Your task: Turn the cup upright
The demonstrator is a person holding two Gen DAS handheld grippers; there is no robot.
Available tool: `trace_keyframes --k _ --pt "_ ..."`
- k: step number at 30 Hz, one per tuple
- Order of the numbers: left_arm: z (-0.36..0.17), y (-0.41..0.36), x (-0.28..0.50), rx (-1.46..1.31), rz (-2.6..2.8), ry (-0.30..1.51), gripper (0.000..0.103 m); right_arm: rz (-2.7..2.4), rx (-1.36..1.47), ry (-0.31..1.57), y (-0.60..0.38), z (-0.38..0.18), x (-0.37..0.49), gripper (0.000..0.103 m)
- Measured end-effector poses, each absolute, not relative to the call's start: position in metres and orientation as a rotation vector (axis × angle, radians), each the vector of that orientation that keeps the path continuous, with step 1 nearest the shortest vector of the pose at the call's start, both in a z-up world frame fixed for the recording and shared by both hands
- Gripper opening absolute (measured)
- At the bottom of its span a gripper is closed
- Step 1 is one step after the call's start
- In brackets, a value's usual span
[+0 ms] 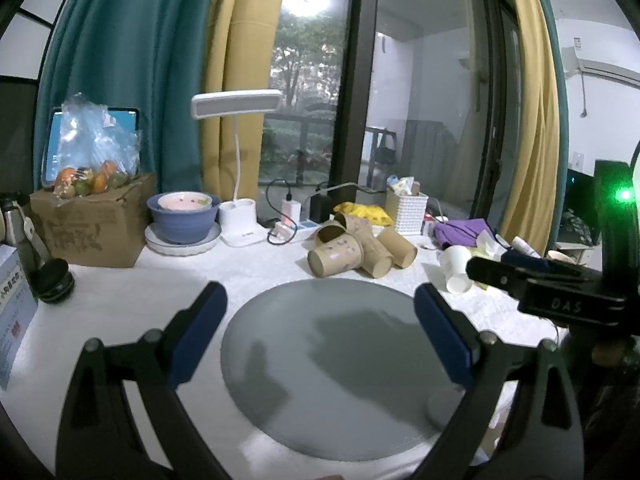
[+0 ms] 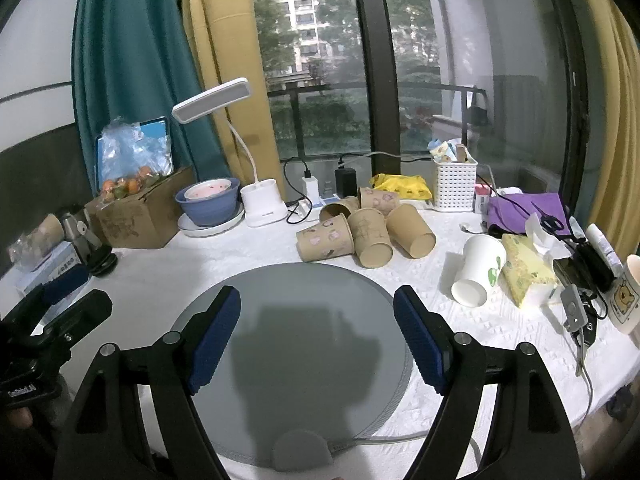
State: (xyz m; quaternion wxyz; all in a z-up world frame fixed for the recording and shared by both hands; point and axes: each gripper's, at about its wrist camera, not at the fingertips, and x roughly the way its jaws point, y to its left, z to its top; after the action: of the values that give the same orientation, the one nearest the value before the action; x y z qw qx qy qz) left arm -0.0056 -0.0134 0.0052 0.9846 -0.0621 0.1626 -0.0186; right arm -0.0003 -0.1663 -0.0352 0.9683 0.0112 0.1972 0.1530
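Note:
Several brown paper cups (image 1: 352,250) (image 2: 360,228) lie on their sides in a heap at the back of the white table. A white paper cup (image 2: 478,270) (image 1: 456,268) lies tipped against a tissue pack to their right. A round grey mat (image 1: 340,364) (image 2: 296,360) lies in front of both grippers. My left gripper (image 1: 320,316) is open and empty above the mat. My right gripper (image 2: 316,312) is open and empty above the mat; it also shows at the right of the left wrist view (image 1: 532,280).
At the back stand a cardboard box with fruit (image 2: 140,208), a blue bowl on a plate (image 2: 210,204), a white desk lamp (image 2: 264,200), chargers and a white basket (image 2: 454,184). At the right lie a purple cloth (image 2: 528,212), a tissue pack (image 2: 524,272), scissors and a mug (image 2: 628,300).

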Motion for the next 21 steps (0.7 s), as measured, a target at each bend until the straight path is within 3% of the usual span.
trace_keyframes --k 8,21 --pt "-0.001 -0.013 0.009 -0.106 -0.035 0.353 0.096 0.304 0.022 0.414 -0.168 -0.038 0.014 0.082" --pt "-0.027 -0.012 0.093 -0.001 -0.033 0.540 0.096 0.277 0.042 0.518 -0.174 -0.063 0.089 0.082"
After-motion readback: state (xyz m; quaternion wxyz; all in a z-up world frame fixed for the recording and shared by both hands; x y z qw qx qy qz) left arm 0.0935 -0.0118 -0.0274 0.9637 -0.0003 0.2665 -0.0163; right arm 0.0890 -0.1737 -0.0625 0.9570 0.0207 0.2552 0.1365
